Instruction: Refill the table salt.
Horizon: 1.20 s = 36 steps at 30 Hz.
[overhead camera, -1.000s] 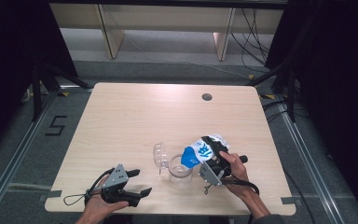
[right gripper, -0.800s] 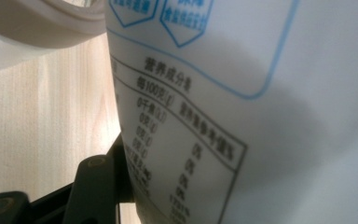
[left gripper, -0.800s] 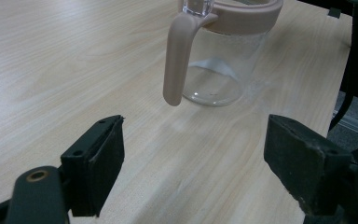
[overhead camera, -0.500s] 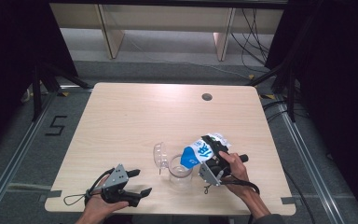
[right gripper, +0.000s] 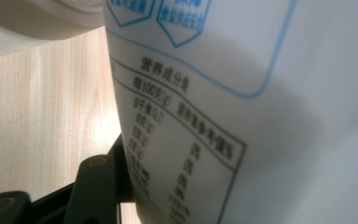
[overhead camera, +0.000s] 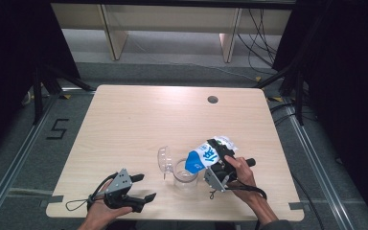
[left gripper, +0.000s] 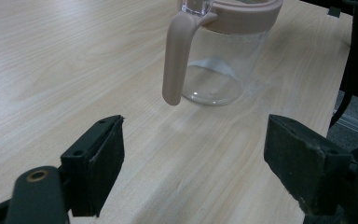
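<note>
Right gripper (overhead camera: 219,158) clamped on blue-white pouch (overhead camera: 205,156), tilted, spout end low-left over glass pitcher (overhead camera: 184,171) mouth, near edge. Left gripper (overhead camera: 141,188) wide, empty, left of pitcher.

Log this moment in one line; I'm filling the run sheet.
right gripper: shut on pouch, tilted over jug | left gripper: open, idle

1. On the white pouch (right gripper: 261,107), at mid-frame of the right gripper view, blue print reads "营养成分表", and under it "每100克" heads a boxed table whose figures are too blurred to read.
2. On the same pouch (overhead camera: 207,155), right of centre in the high view, large white characters stand on a blue patch; they cannot be read.
3. On the grey floor (overhead camera: 28,143), at the left of the high view, a black "5" (overhead camera: 57,129) is marked.
</note>
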Each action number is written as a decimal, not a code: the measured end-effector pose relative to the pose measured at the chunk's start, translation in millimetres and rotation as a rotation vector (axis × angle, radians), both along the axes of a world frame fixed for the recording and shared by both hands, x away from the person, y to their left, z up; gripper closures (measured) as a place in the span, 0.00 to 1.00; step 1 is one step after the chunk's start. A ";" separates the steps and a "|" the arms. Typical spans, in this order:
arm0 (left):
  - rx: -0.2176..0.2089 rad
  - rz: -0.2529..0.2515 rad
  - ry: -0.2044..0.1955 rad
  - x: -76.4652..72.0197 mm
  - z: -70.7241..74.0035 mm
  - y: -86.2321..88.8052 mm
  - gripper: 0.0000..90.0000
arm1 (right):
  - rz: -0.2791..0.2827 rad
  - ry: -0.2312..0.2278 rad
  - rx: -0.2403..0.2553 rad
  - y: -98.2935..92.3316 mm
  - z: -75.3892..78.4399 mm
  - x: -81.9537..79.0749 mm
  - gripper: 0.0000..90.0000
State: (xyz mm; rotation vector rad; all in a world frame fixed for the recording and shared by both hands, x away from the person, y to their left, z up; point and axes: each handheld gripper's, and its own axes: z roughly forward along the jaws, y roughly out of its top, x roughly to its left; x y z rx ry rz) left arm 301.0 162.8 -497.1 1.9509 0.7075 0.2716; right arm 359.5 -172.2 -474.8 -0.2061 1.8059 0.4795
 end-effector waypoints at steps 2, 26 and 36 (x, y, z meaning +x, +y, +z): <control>0.006 0.000 -0.001 0.3 0.0 0.4 0.22 | -0.007 0.006 0.002 -0.2 -1.2 -0.5 0.51; 0.010 0.002 0.003 -0.4 -0.2 -0.3 0.22 | 0.008 -0.083 -0.110 4.1 0.8 -1.5 0.52; 0.013 -0.004 -0.001 -0.1 -0.2 -0.3 0.22 | -0.004 -0.080 -0.095 4.5 -3.3 -2.7 0.52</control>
